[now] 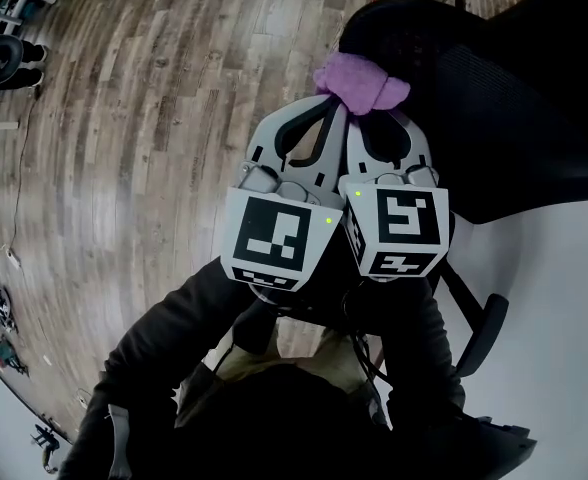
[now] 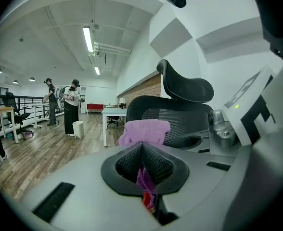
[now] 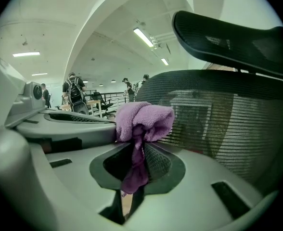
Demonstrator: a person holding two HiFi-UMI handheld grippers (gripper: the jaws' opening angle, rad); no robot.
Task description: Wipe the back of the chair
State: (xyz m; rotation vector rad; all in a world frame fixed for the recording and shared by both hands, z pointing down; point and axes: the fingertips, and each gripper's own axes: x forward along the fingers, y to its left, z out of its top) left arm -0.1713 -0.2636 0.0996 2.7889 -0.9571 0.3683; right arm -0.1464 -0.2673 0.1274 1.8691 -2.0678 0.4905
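A black mesh office chair (image 1: 504,108) stands at the upper right of the head view, its backrest (image 2: 180,115) just beyond both grippers. A bunched purple cloth (image 1: 362,80) sits at the gripper tips, close to the backrest's edge. My left gripper (image 1: 330,106) and right gripper (image 1: 376,116) are pressed side by side, and each is shut on part of the cloth. In the left gripper view the cloth (image 2: 145,130) bulges past the shut jaws. In the right gripper view the cloth (image 3: 142,120) hangs pinched in front of the mesh (image 3: 228,114), under the headrest (image 3: 233,32).
Wood-plank floor (image 1: 144,118) spreads to the left. An armrest (image 1: 484,330) juts out at the lower right beside the person's dark sleeves. Farther off stand a white table (image 2: 113,112), a small bin (image 2: 77,128) and some people (image 2: 72,105).
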